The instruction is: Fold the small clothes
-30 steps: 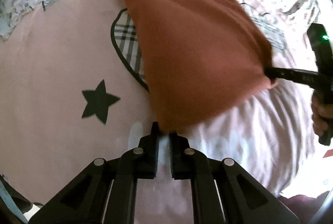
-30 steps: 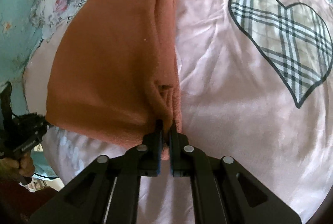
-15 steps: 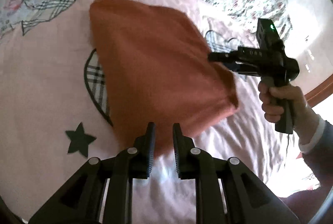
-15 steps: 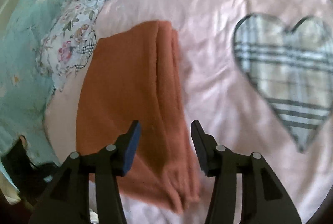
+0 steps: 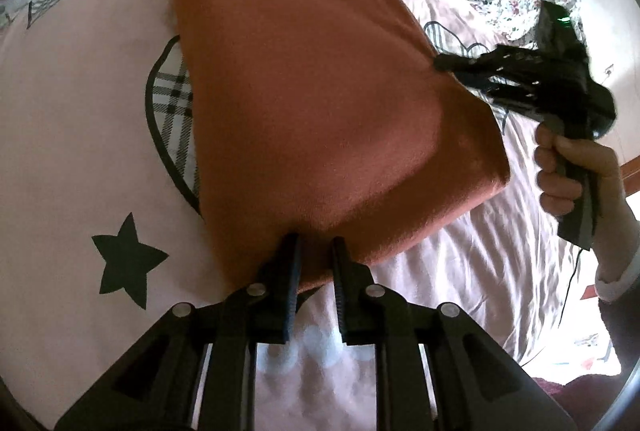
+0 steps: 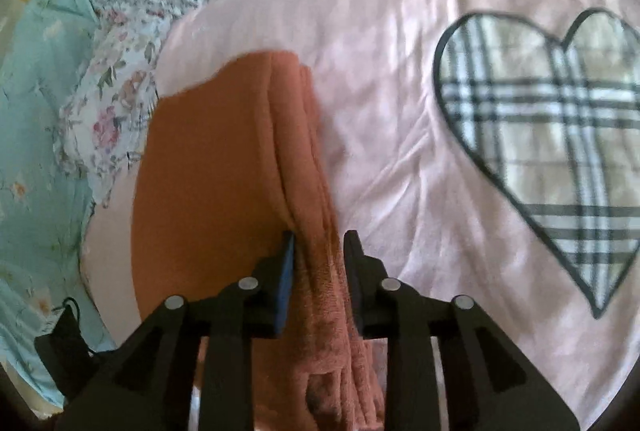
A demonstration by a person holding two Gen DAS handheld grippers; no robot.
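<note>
We find the folded rust-orange cloth [image 5: 312, 103] lying on a pink bedspread [image 5: 80, 135], filling the centre of the left wrist view from the upper middle down to the fingers at the bottom. The bedspread bears a plaid heart [image 5: 172, 111] partly covered by the cloth's left edge, and a dark star [image 5: 126, 263] at lower left. The left gripper [image 5: 314, 245] stands at the bottom centre with its fingers a small way apart; their tips sit over the near edge of the cloth, and we see no fabric pinched between the pads. Its fingers opened a little within the last second and have not widened further. At the right edge of that view a hand [image 5: 572, 171] holds the right gripper [image 5: 440, 63], whose tip meets the cloth's right side. In the right wrist view the cloth [image 6: 216, 171] runs from the centre down to the bottom, its stacked folded edges [image 6: 320, 231] passing between the two fingers. The right gripper [image 6: 320, 239] is partly open; its fingers have just been closing after a wider spread, with the layered edge between them. We cannot tell whether the pads press on the fabric. A second plaid heart [image 6: 552, 135] occupies the right of that frame, well apart from the cloth. Floral bedding [image 6: 132, 43] lies at upper left, beyond the pink bedspread [image 6: 400, 51].
</note>
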